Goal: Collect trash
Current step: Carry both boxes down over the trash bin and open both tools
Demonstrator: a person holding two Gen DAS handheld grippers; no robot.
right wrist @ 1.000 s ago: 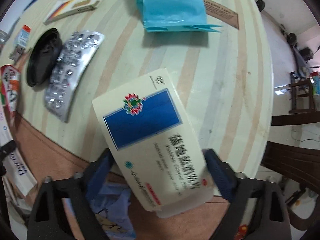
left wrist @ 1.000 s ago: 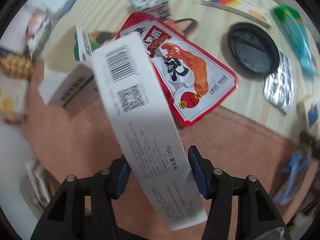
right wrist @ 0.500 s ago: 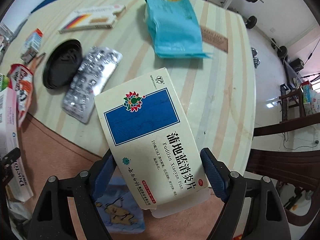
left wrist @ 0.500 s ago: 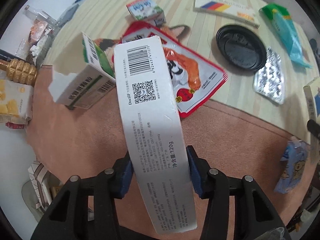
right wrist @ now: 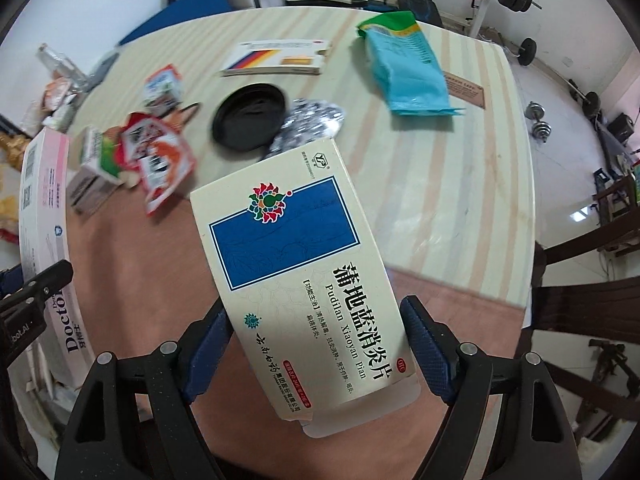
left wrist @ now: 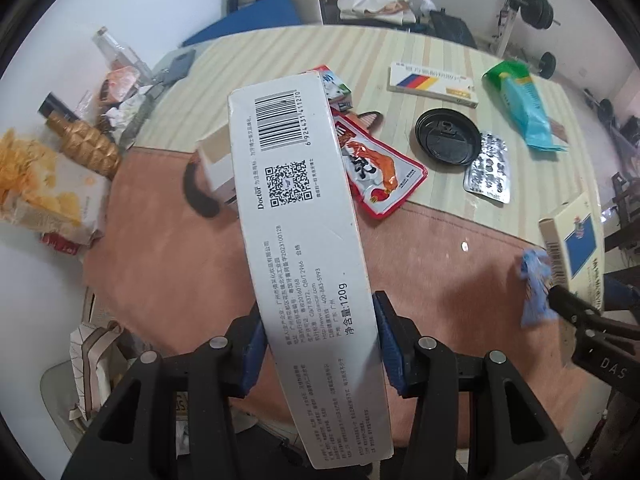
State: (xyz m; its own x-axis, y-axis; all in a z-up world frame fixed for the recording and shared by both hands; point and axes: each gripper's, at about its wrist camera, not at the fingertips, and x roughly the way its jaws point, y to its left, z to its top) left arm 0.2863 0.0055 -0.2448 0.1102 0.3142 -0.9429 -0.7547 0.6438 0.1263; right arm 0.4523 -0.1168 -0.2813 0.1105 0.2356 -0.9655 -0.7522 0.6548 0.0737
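My left gripper [left wrist: 320, 336] is shut on a long white toothpaste box [left wrist: 296, 208] with a barcode and a QR code, held above the brown mat [left wrist: 180, 260]. The same box [right wrist: 44, 216] shows at the left edge of the right wrist view. My right gripper [right wrist: 316, 328] is shut on a cream medicine box [right wrist: 288, 232] with a blue rectangle, its pads pressing both long sides. The left wrist view catches that medicine box [left wrist: 576, 240] at its right edge. Both boxes hang clear of the table.
On the striped table [left wrist: 280, 52] lie a red snack packet [left wrist: 380, 168], a black lid [left wrist: 448, 136], a blister pack [left wrist: 488, 168], a teal bag [left wrist: 524, 108], a striped flat box [left wrist: 432, 84] and two small cartons. A blue wrapper [left wrist: 536, 288] lies on the mat.
Both grippers have risen and pulled back from the table with their boxes, so more of the table and room shows. Both grips look unchanged.
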